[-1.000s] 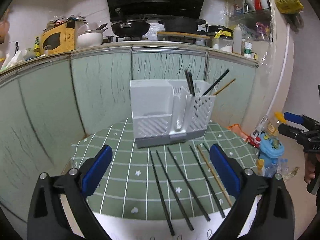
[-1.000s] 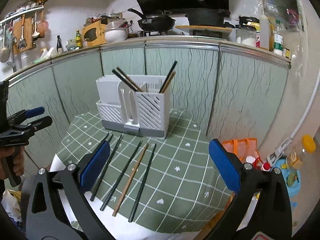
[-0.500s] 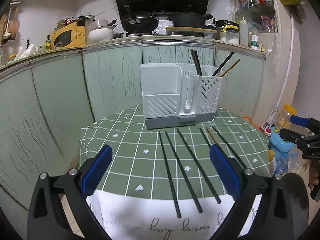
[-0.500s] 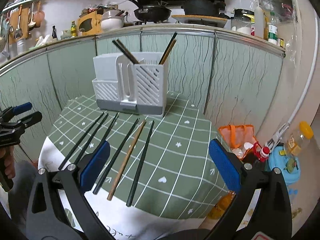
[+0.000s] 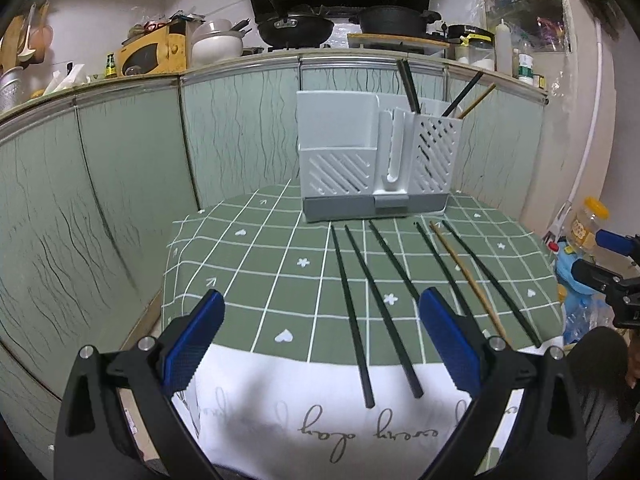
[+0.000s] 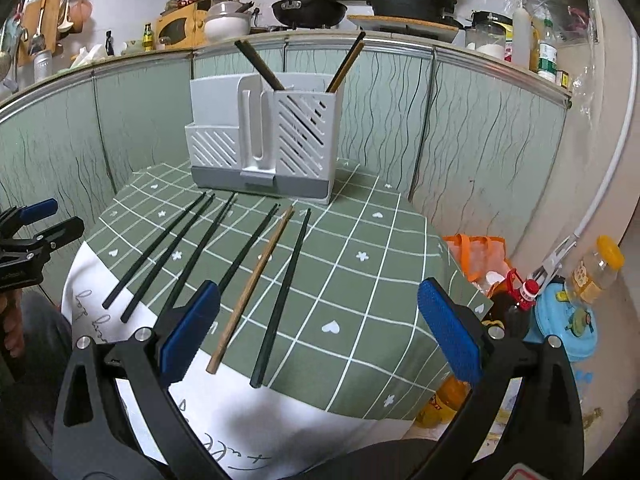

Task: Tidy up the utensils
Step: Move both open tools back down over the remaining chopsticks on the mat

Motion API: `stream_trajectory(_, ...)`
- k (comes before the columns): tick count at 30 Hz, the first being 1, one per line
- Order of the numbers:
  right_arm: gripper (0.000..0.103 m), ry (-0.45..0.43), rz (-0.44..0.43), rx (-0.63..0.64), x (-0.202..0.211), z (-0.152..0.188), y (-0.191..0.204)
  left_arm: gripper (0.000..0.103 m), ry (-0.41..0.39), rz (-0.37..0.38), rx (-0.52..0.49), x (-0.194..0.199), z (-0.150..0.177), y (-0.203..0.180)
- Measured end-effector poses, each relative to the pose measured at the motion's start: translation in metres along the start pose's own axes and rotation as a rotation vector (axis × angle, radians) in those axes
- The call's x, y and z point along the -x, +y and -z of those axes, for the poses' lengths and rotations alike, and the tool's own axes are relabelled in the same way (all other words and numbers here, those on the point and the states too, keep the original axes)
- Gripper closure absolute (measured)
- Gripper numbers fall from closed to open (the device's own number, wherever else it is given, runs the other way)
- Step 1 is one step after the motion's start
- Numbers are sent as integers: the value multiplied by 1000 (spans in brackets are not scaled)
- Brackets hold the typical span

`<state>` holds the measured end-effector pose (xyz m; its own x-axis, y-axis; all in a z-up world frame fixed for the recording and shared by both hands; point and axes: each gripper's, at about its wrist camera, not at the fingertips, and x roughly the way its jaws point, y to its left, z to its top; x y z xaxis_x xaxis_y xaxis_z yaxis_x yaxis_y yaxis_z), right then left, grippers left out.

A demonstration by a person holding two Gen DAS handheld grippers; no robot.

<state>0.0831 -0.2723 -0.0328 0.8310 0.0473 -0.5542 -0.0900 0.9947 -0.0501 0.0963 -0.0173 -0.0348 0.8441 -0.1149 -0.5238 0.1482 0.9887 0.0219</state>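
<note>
The left gripper (image 5: 320, 344) is held with its blue-padded fingers (image 5: 194, 338) spread wide and nothing between them, above the near white edge of the tablecloth (image 5: 248, 256). The right gripper (image 6: 318, 330) is likewise held wide apart and empty, over the near right part of the same cloth. Each gripper is seen at the edge of the other's view, gripped by a hand.

Six loose chopsticks are laid out on the green checked cloth, fanned from near the holder toward the near edge. Five black chopsticks (image 5: 352, 320) are counted, and one wooden chopstick (image 6: 252, 286) is placed second from the right, between two black ones. The near end of one black chopstick is hidden behind the right gripper's left finger.

Beyond them, the white slatted utensil holder (image 5: 376, 164) is stood upright on a grey base at the far side of the table. Two dark chopsticks (image 6: 258, 64) are leaned in the left of its right compartment, and a dark and a wooden one are leaned at its right.

Behind, a countertop with pans (image 5: 296, 28) is seen.
</note>
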Motion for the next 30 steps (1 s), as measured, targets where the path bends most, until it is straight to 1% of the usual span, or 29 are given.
stream_trajectory(5, 8, 13, 7, 8, -6, 9, 4, 7, 19, -9, 9, -7, 10, 1)
stream_trajectory(12, 10, 39, 13, 7, -18, 18, 8, 7, 67, -26, 25, -22, 22, 1)
stream_trajectory(14, 13, 52, 18, 4, -22, 20, 9, 13, 76, -26, 40, -25, 25, 1)
stream_trajectory(15, 15, 57, 20, 3, -24, 20, 10, 18, 84, -24, 44, -28, 26, 0)
stream_trajectory(20, 26, 101, 20, -5, -38, 22, 12, 23, 105, -20, 47, -38, 30, -5)
stream_trajectory(22, 32, 113, 23, -9, -43, 23, 13, 29, 113, -15, 38, -42, 31, -9)
stream_trajectory(23, 33, 122, 24, -12, -46, 24, 14, 30, 116, -16, 35, -43, 32, -11)
stream_trajectory(28, 51, 158, 24, -6, -57, 28, 17, 41, 145, -12, 33, -53, 37, -17)
stream_trajectory(30, 56, 169, 28, -1, -61, 29, 19, 45, 163, -14, 31, -58, 39, -18)
